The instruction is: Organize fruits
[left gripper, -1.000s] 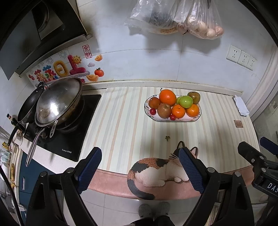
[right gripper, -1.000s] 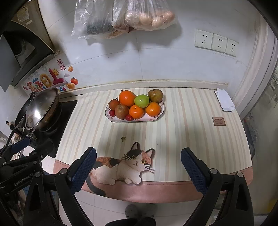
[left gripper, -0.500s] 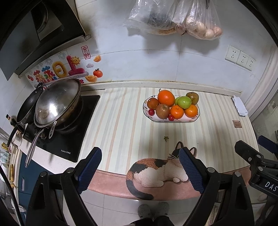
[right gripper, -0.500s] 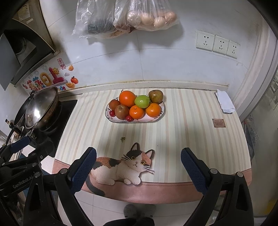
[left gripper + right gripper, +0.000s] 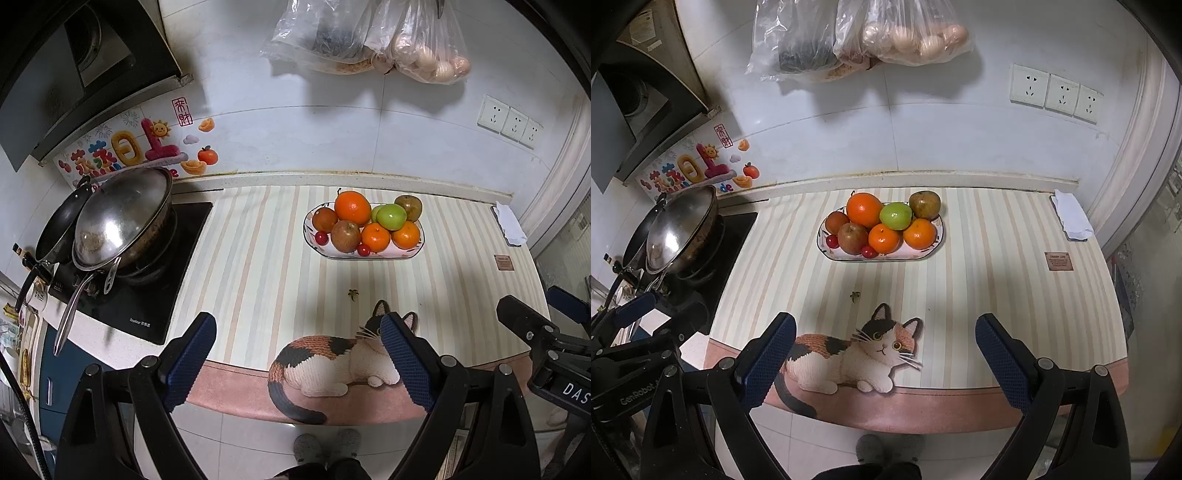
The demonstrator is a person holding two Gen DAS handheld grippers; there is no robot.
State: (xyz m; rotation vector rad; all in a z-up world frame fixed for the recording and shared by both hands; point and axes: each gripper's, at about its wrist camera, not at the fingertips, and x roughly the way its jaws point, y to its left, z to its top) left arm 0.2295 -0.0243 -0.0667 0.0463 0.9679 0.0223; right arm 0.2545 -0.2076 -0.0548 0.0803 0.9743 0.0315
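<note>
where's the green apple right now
The green apple sits on top of the pile in the fruit plate at the back of the striped counter, between the big orange and the brownish pear.

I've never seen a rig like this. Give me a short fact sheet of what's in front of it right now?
Setting: kitchen counter with striped cat mat
Fruit plate: oval, near the wall, piled with fruit
Fruit: large orange, green apple, small red fruits
Left hand-held gripper: open, empty, short of the plate
Right hand-held gripper: open, empty
Stove side: wok on cooktop
</note>
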